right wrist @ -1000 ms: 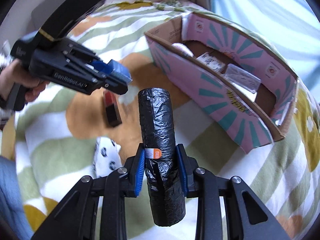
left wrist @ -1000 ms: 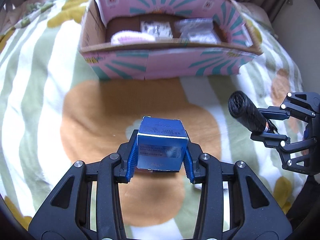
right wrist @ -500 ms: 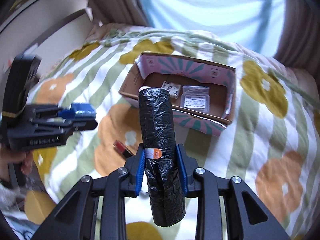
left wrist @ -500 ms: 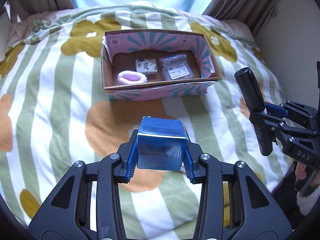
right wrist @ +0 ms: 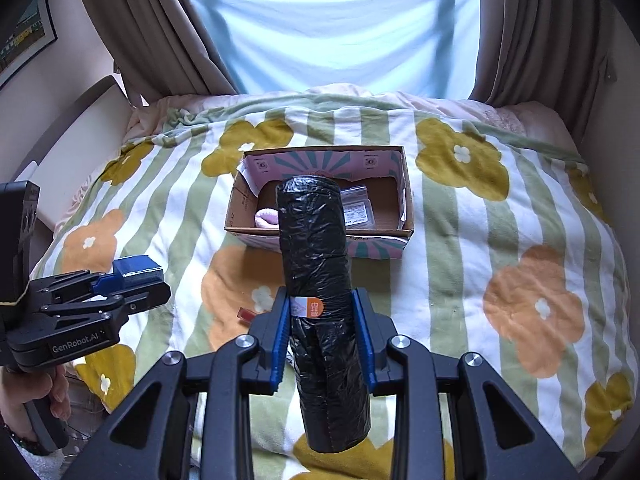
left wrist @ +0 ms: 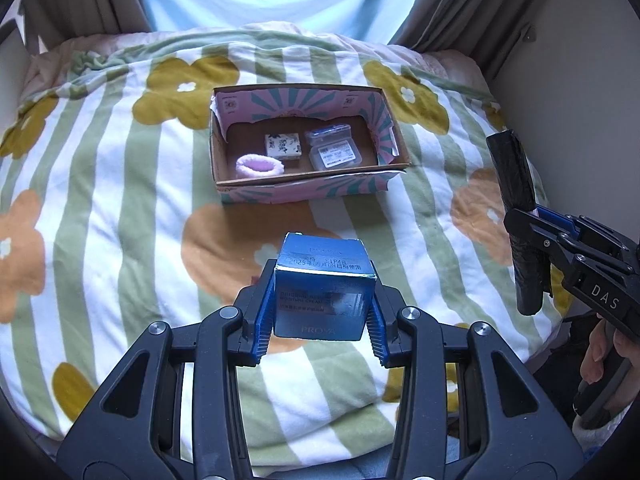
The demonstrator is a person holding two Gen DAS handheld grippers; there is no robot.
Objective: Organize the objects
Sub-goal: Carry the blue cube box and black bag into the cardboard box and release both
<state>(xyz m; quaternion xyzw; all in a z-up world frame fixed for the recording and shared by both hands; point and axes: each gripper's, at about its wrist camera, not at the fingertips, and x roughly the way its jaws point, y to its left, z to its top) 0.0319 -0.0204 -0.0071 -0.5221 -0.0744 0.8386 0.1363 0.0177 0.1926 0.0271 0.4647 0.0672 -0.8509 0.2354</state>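
Bright daylight glows through the curtain (right wrist: 332, 28) ahead, frames sharp, with fisheye bending and dark corners.

Home bedroom: bed with flowered blanket (left wrist: 120, 184), curtains (right wrist: 152, 32), framed picture (right wrist: 24, 32).

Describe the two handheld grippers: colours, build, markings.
Both match: matte black linkage frames with silver pivot bolts and blue ribbed pads lining the jaws. The left gripper body reads "GenRobot.AI" in white; the right gripper shows "DAS" in white. Bare hands grip the handles; a beaded bracelet shows at the left wrist. No cables visible.
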